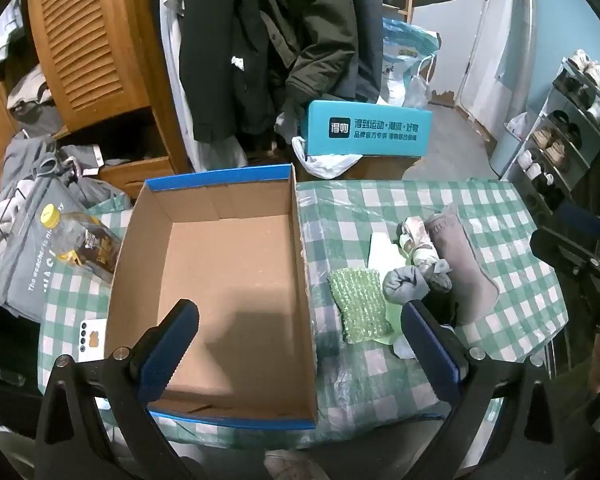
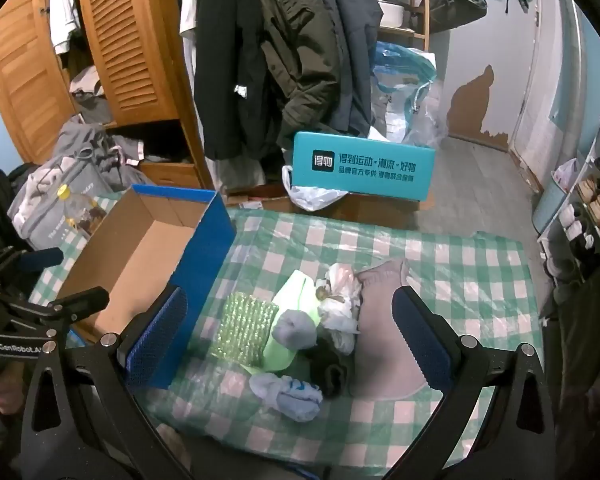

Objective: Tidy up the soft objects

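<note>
**Both tongs spread above the checked cloth, nothing in either**

Green-and-white checked cloth (image 2: 480, 280) under a clear plastic sheet covers the table below me, in a cluttered room with coats hanging at the back.

My left tongs (image 1: 300, 344) point steeply down with their blue-padded fingers spread wide and nothing between them. One finger hangs over the open cardboard shoebox (image 1: 220, 280), whose brown inside is bare; the other hangs over the near edge of the soft pile.

My right tongs (image 2: 288, 332) are just as wide apart and also grip nothing. They frame the pile itself, which lies on the cloth just beside the box's blue outer wall (image 2: 196, 276).

In that pile, a green bubble-wrap pouch (image 2: 244, 330) lies nearest the box. A rolled grey sock ball (image 2: 296, 330) sits on a lime-green cloth (image 2: 296, 292) beside it. A crumpled patterned white bundle (image 2: 340, 304) rests behind, touching a flat mauve sock (image 2: 384, 344) on the far side from the box. A dark bundle (image 2: 332, 368) and a pale blue sock bundle (image 2: 288, 394) lie at the near end.

Beyond the box, a bottle with a yellow cap (image 1: 72, 240) lies at the table's left edge, and a white phone (image 1: 92, 338) rests nearer. A teal shoebox lid (image 1: 368, 130) with printed Chinese text stands on the floor past the table, and a shoe rack (image 1: 572, 128) stands at the right.
</note>
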Tool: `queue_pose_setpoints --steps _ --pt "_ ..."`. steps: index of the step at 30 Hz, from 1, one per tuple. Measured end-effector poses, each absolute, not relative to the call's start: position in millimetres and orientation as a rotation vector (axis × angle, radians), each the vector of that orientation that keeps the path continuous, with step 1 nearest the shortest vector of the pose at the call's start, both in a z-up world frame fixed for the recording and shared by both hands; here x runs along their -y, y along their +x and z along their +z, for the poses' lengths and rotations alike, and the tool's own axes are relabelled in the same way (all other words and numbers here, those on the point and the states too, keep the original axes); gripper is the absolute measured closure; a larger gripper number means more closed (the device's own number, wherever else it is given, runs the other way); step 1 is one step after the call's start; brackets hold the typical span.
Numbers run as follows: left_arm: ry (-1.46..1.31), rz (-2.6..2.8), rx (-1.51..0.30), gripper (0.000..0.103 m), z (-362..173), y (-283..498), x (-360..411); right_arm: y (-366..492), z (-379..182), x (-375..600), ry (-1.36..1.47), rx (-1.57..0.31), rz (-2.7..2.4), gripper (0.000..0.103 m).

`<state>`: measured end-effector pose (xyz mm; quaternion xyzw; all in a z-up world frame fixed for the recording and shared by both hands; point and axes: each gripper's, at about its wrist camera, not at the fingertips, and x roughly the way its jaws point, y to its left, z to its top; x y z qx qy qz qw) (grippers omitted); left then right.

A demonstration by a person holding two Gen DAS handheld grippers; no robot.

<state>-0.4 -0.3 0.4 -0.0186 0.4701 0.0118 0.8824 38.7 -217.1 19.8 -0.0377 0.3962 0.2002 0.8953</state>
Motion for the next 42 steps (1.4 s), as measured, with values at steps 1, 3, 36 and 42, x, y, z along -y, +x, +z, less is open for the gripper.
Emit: queue_pose_setpoints --steps 1,3,36,42 --pt "-0.041 0.024 -0.98 0.001 0.2 -0.2 0.1 38.7 20.0 217.2 -0.077 -0.82 0.416 0.002" --pt "-0.041 0.025 -0.979 0.001 0.3 -0.2 0.1 38.7 20.3 217.3 -0.076 -0.821 0.417 0.002" --pt "-0.036 0.027 -0.981 0.001 -3.7 -2.3 1.5 38.2 21.0 217.3 -0.075 -0.817 0.416 0.002" --pt "-0.038 0.028 -0.983 0.001 -3.7 -2.5 2.2 37.7 20.2 216.1 -0.077 -0.818 0.416 0.002"
